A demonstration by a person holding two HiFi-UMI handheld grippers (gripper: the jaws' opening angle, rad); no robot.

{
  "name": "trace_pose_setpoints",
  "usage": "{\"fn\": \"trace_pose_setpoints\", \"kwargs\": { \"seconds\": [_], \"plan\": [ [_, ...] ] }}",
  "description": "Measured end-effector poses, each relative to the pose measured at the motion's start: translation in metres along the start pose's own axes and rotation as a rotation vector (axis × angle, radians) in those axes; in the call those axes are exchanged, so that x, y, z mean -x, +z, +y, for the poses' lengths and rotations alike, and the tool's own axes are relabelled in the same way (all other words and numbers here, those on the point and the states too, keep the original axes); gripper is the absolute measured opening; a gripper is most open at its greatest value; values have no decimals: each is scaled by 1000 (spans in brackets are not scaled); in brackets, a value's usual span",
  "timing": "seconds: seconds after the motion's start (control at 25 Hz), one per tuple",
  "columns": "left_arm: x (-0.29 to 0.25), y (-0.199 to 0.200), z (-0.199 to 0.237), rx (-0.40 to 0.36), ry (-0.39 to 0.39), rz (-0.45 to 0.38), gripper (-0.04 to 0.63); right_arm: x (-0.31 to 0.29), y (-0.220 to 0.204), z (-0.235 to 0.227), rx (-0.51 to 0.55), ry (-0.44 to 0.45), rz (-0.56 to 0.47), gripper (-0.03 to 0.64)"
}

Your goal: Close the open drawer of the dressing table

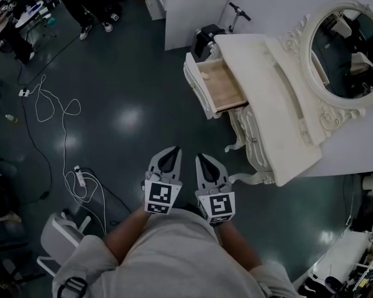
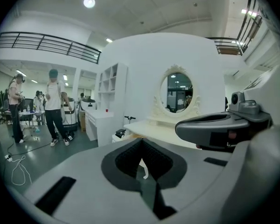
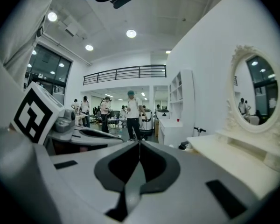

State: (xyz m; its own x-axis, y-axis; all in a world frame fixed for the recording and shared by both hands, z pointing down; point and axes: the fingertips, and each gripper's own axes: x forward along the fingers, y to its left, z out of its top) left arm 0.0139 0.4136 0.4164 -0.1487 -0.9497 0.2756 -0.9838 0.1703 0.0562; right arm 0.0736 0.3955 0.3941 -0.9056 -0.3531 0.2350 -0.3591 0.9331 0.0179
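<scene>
Left tongs (image 1: 171, 151): jaws together, nothing between them; the left gripper view (image 2: 141, 140) shows the dark pads meeting along the centre line.
Right tongs (image 1: 202, 159): jaws together, nothing between them; the right gripper view (image 3: 139, 143) shows the pads closed tip to tip.
Tongs position: side by side, just in front of the person's body, over the dark floor (image 1: 130, 117), both pointing towards the dressing table and well apart from it.
Dressing table (image 1: 280, 98): white, with carved legs, standing against the white wall at the upper right of the head view.
Drawer (image 1: 221, 85): pulled out of the table front, pale wooden inside exposed, white front panel facing the open floor; neither tongs touches it.
Mirror (image 1: 345, 48): oval, in an ornate white frame, at the back of the worktop; also visible in the left gripper view (image 2: 176, 93) and the right gripper view (image 3: 254, 92).
Cable (image 1: 50, 104): white, looped loosely on the floor at the left, well away from the table.
Cabinet (image 1: 180, 8): white, beyond the table.
</scene>
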Motion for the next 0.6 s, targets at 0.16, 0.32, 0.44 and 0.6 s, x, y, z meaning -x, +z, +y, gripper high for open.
{"fn": "trace_pose_setpoints", "kwargs": {
  "seconds": [0.16, 0.32, 0.44, 0.6],
  "plan": [
    [-9, -4, 15, 0, -30, 19, 6, -11, -1, -1, -13, -37, 12, 15],
    [-17, -8, 19, 14, -59, 42, 6, -15, -4, -4, -26, -58, 40, 17],
    [-24, -11, 18, 23, -76, 53, 6, -18, -6, -8, -32, -66, 49, 16],
    [-36, -15, 21, 26, -77, 66, 6, -29, -10, -18, -42, -70, 55, 17]
  ]
}}
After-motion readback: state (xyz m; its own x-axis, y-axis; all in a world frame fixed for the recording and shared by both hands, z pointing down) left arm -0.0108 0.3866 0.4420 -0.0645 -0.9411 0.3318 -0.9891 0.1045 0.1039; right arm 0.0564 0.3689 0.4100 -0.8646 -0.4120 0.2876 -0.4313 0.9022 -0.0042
